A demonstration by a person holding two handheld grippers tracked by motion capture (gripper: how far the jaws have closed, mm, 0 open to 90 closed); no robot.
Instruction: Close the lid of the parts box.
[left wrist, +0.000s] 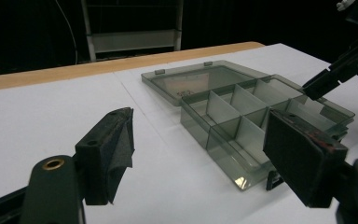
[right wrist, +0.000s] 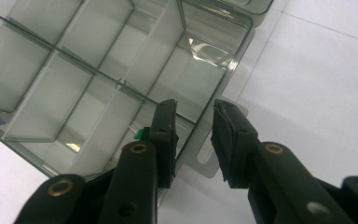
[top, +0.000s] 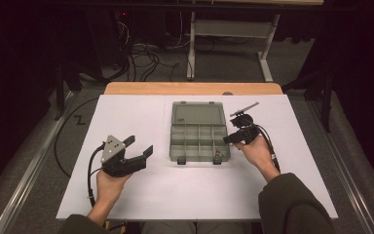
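Observation:
A clear grey compartment box (top: 198, 142) lies open in the middle of the white table, its lid (top: 198, 115) folded flat toward the far side. Its compartments (right wrist: 93, 70) look empty. My right gripper (top: 227, 140) is at the box's right wall, pointing left and down. In the right gripper view its jaws (right wrist: 193, 116) straddle that wall (right wrist: 228, 74), one inside the box and one outside, with a gap still showing. A small green bit (right wrist: 138, 136) shows by the inner jaw. My left gripper (top: 141, 145) rests left of the box, open wide (left wrist: 200, 144) and empty.
The white tabletop (top: 141, 195) has bare room left of, right of and in front of the box. A wooden strip (top: 190, 88) runs along its far edge. Beyond it are a white table frame (top: 233, 29) and cables (top: 146, 53) on the floor.

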